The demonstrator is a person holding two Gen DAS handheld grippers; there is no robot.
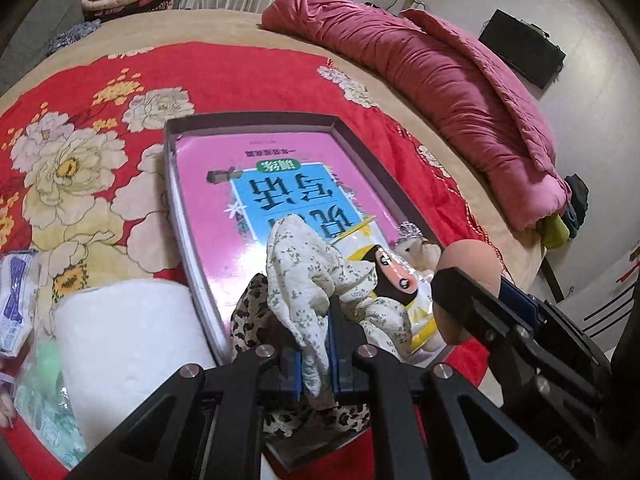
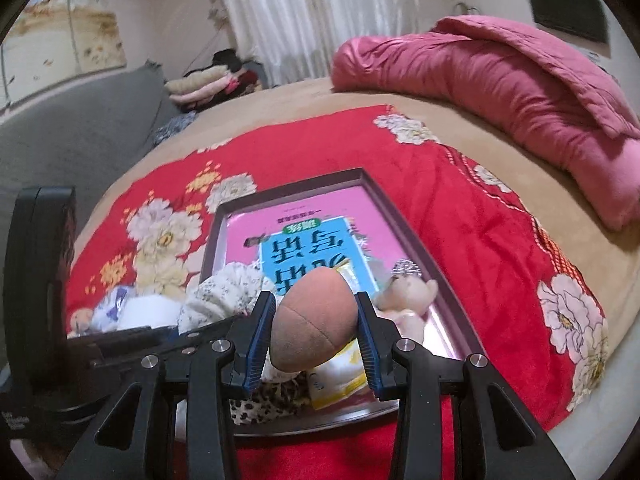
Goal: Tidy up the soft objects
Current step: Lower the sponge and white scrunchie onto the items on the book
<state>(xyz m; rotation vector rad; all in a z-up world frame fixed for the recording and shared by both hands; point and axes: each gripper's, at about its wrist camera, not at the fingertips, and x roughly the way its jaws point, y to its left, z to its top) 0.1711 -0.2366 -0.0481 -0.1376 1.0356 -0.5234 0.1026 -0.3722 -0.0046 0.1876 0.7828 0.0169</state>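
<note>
**Both jaws gripping soft items over the tray**

Jaws on my left gripper stand narrow, pinching a bunched floral cloth that stands up between the pads. My right gripper clamps a brown plush ball squarely between its blue pads. Both hang over the near end of the shallow tray on the red floral blanket, I judge so the items can drop inside. A small teddy already lies in the tray, just right of the ball.

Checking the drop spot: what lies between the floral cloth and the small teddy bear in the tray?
A yellow-white packet lies between the floral cloth and teddy bear, in the left wrist view.
</note>
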